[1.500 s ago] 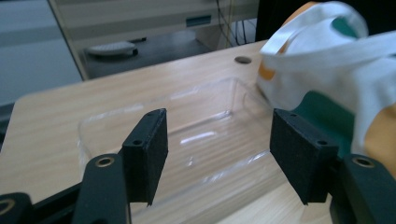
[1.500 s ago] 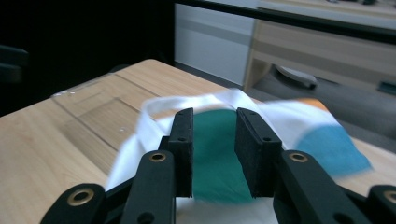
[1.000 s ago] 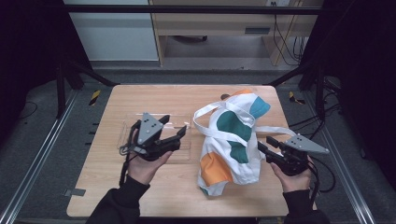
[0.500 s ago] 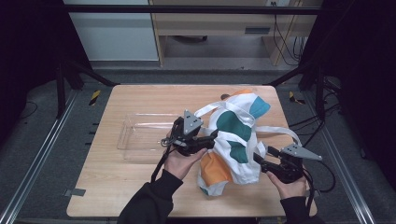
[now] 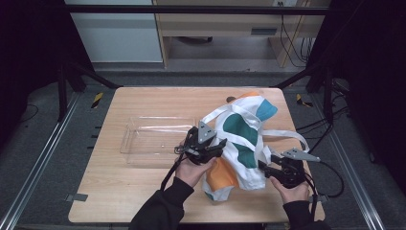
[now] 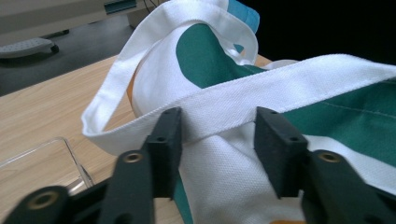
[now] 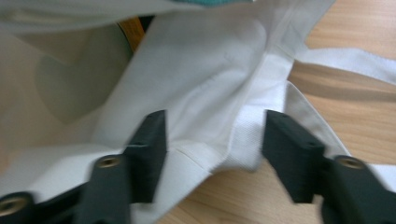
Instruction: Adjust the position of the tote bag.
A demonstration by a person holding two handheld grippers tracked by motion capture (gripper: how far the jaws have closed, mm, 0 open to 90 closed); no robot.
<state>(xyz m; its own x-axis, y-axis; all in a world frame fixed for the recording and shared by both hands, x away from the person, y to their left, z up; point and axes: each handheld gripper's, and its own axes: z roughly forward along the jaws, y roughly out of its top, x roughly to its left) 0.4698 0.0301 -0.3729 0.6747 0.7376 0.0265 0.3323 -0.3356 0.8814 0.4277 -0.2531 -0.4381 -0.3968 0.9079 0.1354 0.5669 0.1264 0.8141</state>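
Right gripper (image 7: 212,156): jaws wide apart, nothing clamped, the hemmed edge of the tote bag (image 7: 205,79) lying loose between them, the bag's dim inside just beyond. Left gripper (image 6: 217,144): jaws likewise spread, a white strap (image 6: 224,105) crossing the gap ahead of the tips, not yet pinched. Soft, light, floppy cloth, by the look of it; likely to sag and fold when lifted. Best hold judged to be the doubled webbing or the stitched rim, not the thin panel.

From above: left gripper (image 5: 206,146) at the bag's left flank, right gripper (image 5: 282,170) at its near right corner, bag (image 5: 244,139) slumped between them on the wooden table (image 5: 143,100). Beyond and left of the left gripper, a clear plastic tray (image 5: 153,139), barely a corner of it in the left gripper view.
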